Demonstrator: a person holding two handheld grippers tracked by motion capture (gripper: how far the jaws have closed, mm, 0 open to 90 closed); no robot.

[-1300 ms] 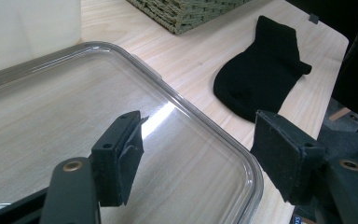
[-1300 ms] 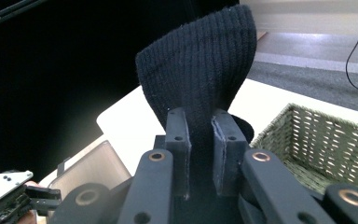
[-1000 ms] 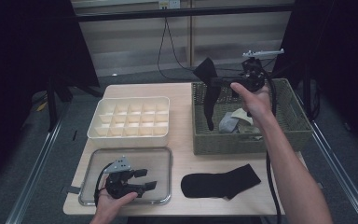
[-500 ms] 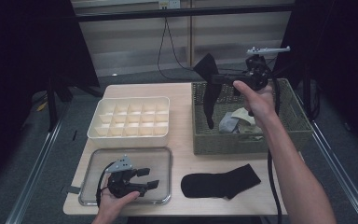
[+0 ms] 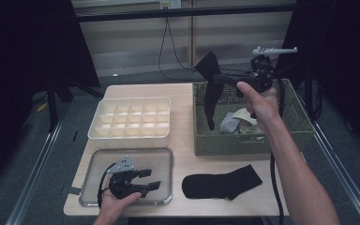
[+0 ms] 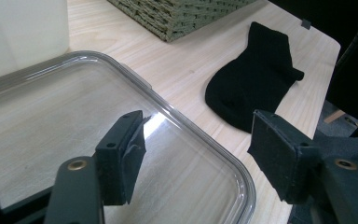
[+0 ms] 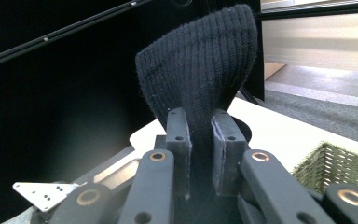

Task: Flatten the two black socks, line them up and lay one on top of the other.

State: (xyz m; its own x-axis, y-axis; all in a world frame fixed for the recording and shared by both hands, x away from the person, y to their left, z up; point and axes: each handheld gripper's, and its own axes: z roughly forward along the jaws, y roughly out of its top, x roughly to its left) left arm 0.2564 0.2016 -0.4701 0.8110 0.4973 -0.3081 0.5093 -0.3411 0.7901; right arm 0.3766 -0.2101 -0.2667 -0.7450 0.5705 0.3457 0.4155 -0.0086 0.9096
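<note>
My right gripper (image 5: 218,78) is raised above the woven basket (image 5: 281,136) and is shut on a black sock (image 5: 209,93), which hangs down from its jaws over the basket's left side. In the right gripper view the ribbed cuff of that black sock (image 7: 200,79) stands up, pinched between the two pads (image 7: 178,140). A second black sock (image 5: 221,182) lies flat on the table near the front edge, also in the left gripper view (image 6: 251,88). My left gripper (image 5: 151,179) rests over the clear tray lid (image 5: 166,157), jaws open with nothing between them (image 6: 200,154).
A cream divider box (image 5: 131,119) with several compartments stands at the table's left rear. Light-coloured socks (image 5: 236,123) lie inside the basket. The wooden table (image 5: 183,98) ends close behind the basket, and a cable hangs at the back.
My right gripper has risen slightly with the black sock hanging from it. The left gripper has stayed over the clear lid.
</note>
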